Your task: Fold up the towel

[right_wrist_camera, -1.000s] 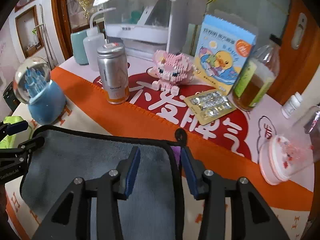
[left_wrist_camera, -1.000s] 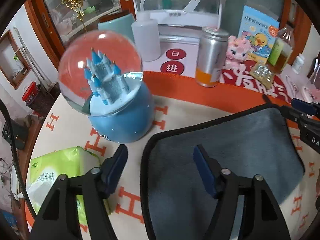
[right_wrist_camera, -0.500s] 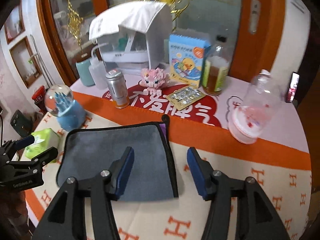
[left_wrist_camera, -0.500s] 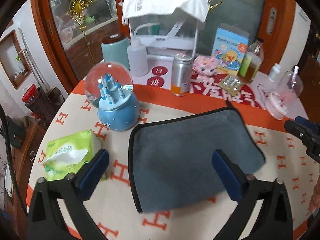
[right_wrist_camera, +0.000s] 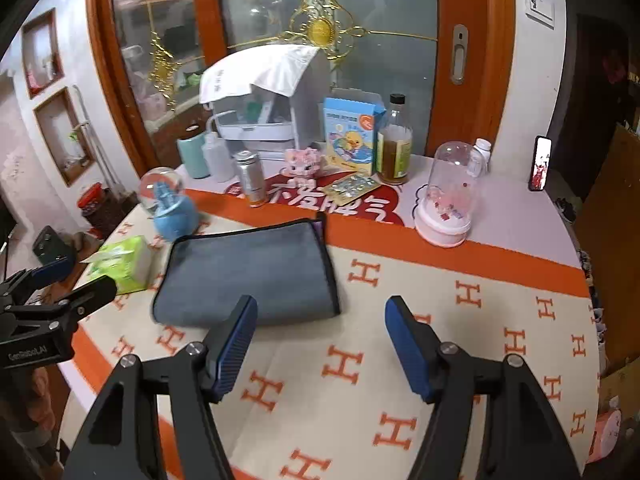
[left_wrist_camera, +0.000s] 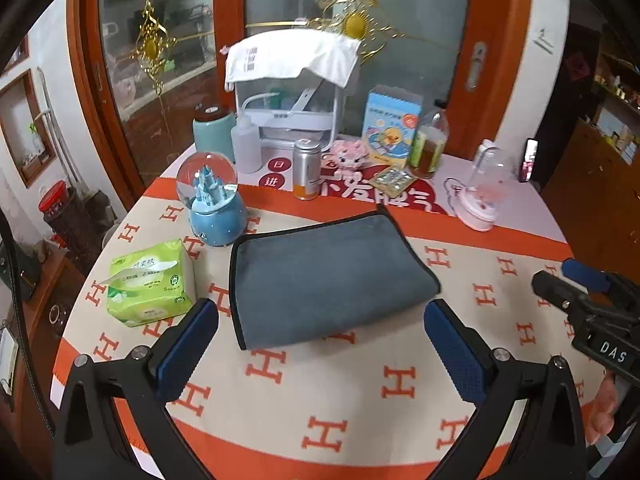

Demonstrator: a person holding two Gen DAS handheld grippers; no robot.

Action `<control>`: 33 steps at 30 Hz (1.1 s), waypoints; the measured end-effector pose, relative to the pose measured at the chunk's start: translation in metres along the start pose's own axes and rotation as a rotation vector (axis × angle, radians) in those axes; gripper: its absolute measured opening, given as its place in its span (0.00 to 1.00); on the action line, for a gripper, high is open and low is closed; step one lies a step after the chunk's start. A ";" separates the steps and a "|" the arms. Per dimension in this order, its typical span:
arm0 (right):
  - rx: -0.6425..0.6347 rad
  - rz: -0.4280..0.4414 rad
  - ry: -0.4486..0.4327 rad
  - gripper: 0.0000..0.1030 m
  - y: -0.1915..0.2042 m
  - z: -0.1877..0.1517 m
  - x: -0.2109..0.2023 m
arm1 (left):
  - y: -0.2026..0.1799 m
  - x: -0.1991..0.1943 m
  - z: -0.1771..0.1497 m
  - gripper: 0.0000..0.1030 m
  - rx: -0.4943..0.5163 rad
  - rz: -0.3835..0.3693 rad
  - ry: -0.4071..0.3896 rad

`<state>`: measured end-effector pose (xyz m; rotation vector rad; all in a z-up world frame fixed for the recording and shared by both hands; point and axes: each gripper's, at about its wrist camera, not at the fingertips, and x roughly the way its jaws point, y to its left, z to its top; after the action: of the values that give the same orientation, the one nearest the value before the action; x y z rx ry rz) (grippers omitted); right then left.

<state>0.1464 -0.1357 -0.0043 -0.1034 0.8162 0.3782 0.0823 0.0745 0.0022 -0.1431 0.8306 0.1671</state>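
A grey towel (left_wrist_camera: 328, 272) with black trim lies folded flat on the round table's orange-and-cream cloth; it also shows in the right wrist view (right_wrist_camera: 248, 272). My left gripper (left_wrist_camera: 320, 344) is open and empty, held above and in front of the towel's near edge. My right gripper (right_wrist_camera: 320, 344) is open and empty, held above the cloth in front of the towel's right corner. Each gripper appears in the other's view, the right gripper (left_wrist_camera: 576, 280) at the right edge and the left gripper (right_wrist_camera: 64, 284) at the left edge.
A blue snow globe (left_wrist_camera: 214, 204) and a green tissue pack (left_wrist_camera: 146, 282) sit left of the towel. Behind it stand a metal can (left_wrist_camera: 306, 174), bottles, a duck box (left_wrist_camera: 390, 126), a glass dome (left_wrist_camera: 482, 192) and a white rack (left_wrist_camera: 292, 92).
Both grippers have pulled back and up from the towel, and their jaws have opened wider. The towel lies as it did, now farther away in both views.
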 end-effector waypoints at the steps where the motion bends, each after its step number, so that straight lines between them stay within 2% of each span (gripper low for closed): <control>1: -0.004 0.000 -0.004 0.65 0.002 -0.002 -0.004 | -0.002 -0.008 -0.003 0.99 0.005 -0.004 -0.006; 7: 0.021 0.009 -0.027 0.65 0.010 -0.014 -0.032 | -0.008 -0.038 -0.009 0.99 0.029 -0.029 -0.026; 13: 0.036 -0.023 -0.046 0.65 0.017 -0.020 -0.051 | -0.008 -0.056 -0.005 0.99 0.053 -0.063 -0.039; 21: 0.087 -0.059 -0.048 0.65 0.026 -0.034 -0.069 | -0.007 -0.075 -0.011 0.99 0.090 -0.055 -0.052; 33: 0.140 -0.101 -0.006 0.65 0.032 -0.070 -0.093 | -0.009 -0.084 -0.048 0.99 0.084 -0.076 0.051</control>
<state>0.0288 -0.1495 0.0171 -0.0135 0.8258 0.2252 -0.0059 0.0493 0.0332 -0.1000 0.8800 0.0575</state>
